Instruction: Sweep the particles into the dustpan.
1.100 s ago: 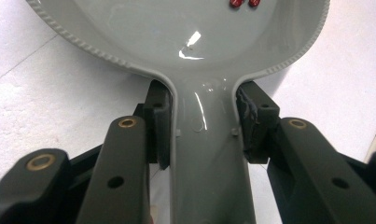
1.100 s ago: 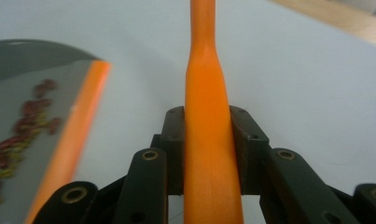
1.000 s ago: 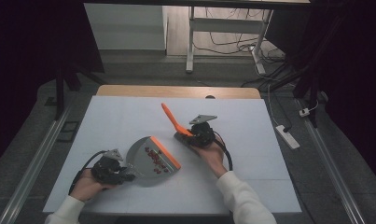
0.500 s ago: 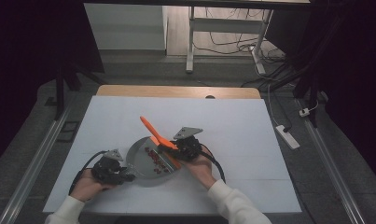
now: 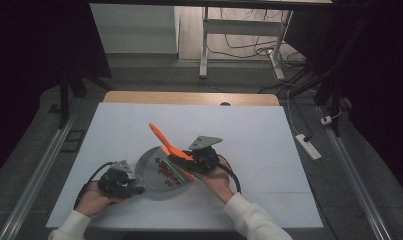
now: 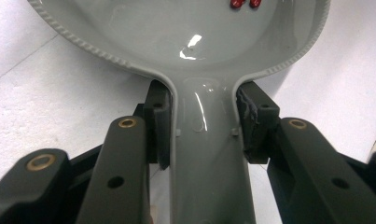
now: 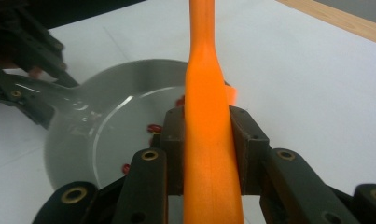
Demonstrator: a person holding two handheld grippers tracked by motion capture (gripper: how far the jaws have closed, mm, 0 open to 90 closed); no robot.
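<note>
Left gripper (image 5: pixel 134 186) is clamped on the flat handle (image 6: pixel 209 154) of a shallow round grey pan with a beaded rim (image 5: pixel 151 167); in the left gripper view both pads press the handle's edges right where it flares into the bowl, one pad per side, handle running straight down between the jaws. Pan sits on the white table cover (image 5: pixel 269 135), near the person's edge and a bit left of centre, handle pointing toward the left hand (image 5: pixel 96 197). Small dark-red pieces (image 5: pixel 165 169) lie scattered on the pan floor; two of them show at the top of the left gripper view (image 6: pixel 245 3). What they are, can't tell. Right gripper (image 5: pixel 186 161) is closed on a long orange plastic spatula (image 5: pixel 161 137); in the right gripper view its pads grip the spatula's wider lower section from both sides (image 7: pixel 209 140), and the narrow part runs up and out of the top of the frame. From the high view the spatula is tilted, far end up and pointing away-left, lower end over the right side of the pan, among the red pieces. Whether it touches the pan floor, can't tell. Right hand (image 5: pixel 216 180) is just right of the pan rim. The grippers sit on opposite sides of the pan, apart.
</note>
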